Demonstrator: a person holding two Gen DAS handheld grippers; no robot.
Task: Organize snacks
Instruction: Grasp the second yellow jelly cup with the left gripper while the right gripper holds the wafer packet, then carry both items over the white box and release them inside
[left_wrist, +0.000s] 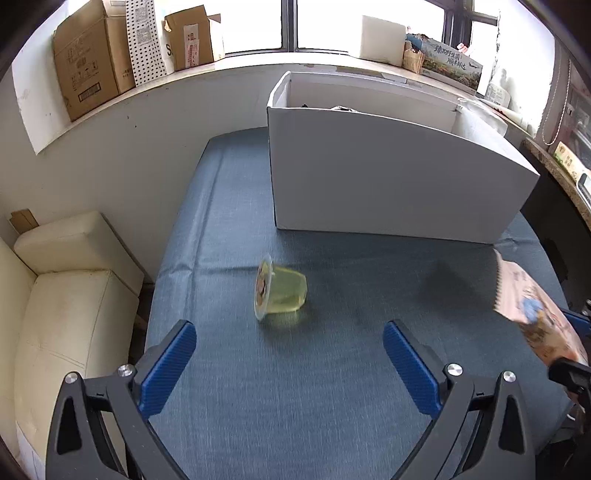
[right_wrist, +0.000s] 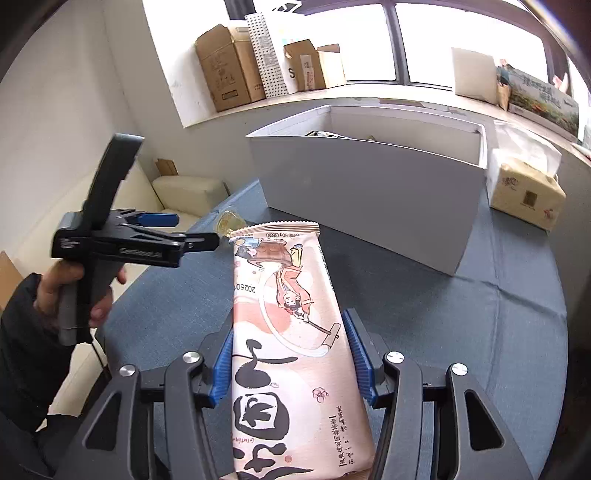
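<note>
A pale yellow jelly cup (left_wrist: 282, 291) lies on its side on the blue tablecloth (left_wrist: 295, 406), lid facing left. My left gripper (left_wrist: 289, 328) hovers open just short of it, one blue pad on each side and nothing between them. In the right wrist view the left gripper (right_wrist: 188, 230) shows from the side in a person's hand, with the jelly cup (right_wrist: 229, 221) just past its tips. My right gripper (right_wrist: 290, 325) is shut on a long pink snack packet (right_wrist: 291, 332), pads pressing its two long edges, held above the cloth. The snack packet (left_wrist: 535, 314) also shows at the right edge of the left wrist view.
A large white open box (left_wrist: 388, 177) stands at the back of the table, with dark items barely showing inside. A tissue pack (right_wrist: 524, 192) lies to its right. A cream sofa (left_wrist: 66, 295) sits left of the table. Cardboard boxes (left_wrist: 88, 62) line the window sill.
</note>
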